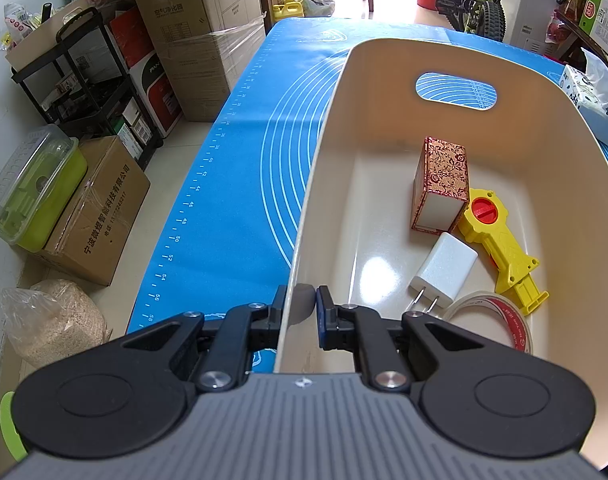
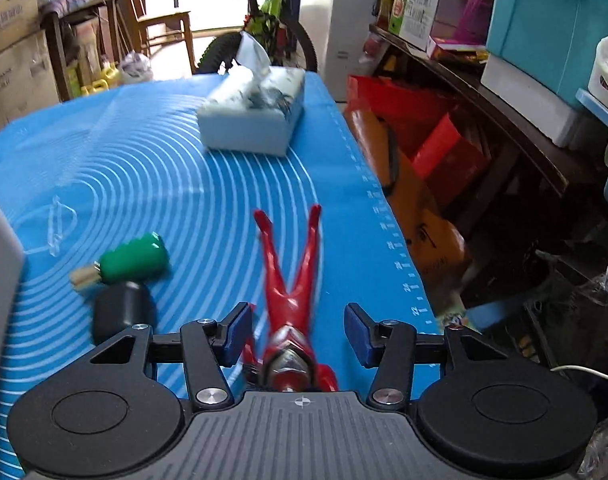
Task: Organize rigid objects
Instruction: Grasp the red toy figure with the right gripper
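Red plastic lies right under our right claw [image 2: 297, 334]: a toy figure [image 2: 293, 292] flat on the blue mat [image 2: 163, 184] of the tabletop, head toward us, legs splayed away. That claw stands wide apart around the torso, and neither pad seems to touch it, so it holds nothing. We judge the grasp risky. The body is narrow and glossy, so if the pads close off-centre the figure could twist or squirt out. The picture is also blurred, which hints at motion and poor aim. Just to the left lie a black cylinder [image 2: 123, 310] and a green brush-like piece [image 2: 133, 258]; a sideways drift could knock them rolling. Farther off sits a tissue box [image 2: 253, 110], clear of the work.

Our left claw [image 1: 299, 304] is pinched on the near rim of the cream bin [image 1: 464, 60], one pad outside the wall and one inside. If that hold slips or pulls, the bin could slide or tip.

Only the left view shows what the bin already holds: a tape roll [image 1: 492, 320], a white charger [image 1: 444, 270], a yellow toy [image 1: 500, 244] and a patterned box [image 1: 440, 184]. Only the right view shows the loose pieces left on the mat; of the bin it catches only a pale edge at far left.
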A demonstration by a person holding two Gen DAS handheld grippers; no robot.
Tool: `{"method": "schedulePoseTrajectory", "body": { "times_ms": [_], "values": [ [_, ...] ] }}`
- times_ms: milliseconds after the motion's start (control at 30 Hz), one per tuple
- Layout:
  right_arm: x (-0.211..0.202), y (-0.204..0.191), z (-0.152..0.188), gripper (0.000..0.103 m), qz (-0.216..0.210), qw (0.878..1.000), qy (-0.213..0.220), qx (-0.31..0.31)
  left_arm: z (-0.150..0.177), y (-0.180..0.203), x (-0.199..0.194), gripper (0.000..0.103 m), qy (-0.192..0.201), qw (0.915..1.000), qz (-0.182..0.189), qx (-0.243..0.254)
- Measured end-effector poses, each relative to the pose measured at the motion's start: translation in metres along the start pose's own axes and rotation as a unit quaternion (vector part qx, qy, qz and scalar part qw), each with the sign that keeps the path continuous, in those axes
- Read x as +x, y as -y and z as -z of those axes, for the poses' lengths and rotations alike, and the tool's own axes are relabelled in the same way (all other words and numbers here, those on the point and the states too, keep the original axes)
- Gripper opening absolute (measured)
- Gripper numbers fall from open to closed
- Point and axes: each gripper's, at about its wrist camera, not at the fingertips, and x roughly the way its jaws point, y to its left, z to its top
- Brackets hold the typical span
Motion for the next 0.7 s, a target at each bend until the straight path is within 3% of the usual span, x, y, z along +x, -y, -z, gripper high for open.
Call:
{"method": "schedulePoseTrajectory", "body": {
  "times_ms": [267,300,367,400,700],
  "values": [
    [0.012,0.001,0.007,0.056,-0.003,1.000,0.011,-0.012,0.000,0.000,0.000,0.016,0.000,1.0000,0.000,0.000],
    [0.012,0.000,0.008,0.053,-0.004,1.000,0.013,-0.016,0.000,0.000,0.000,0.016,0.000,1.0000,0.000,0.000],
    [0.011,-0.001,0.009,0.036,-0.022,0.999,0.017,-0.023,0.000,0.000,0.000,0.016,0.000,1.0000,-0.001,0.000],
    [0.009,-0.004,0.010,0.034,-0.024,0.999,0.017,-0.029,0.000,0.000,0.000,0.016,0.000,1.0000,0.000,0.000],
    [-0.007,-0.011,0.010,0.034,-0.029,0.998,0.037,-0.037,0.000,0.000,0.000,0.016,0.000,1.0000,0.000,0.000]
  ]
}}
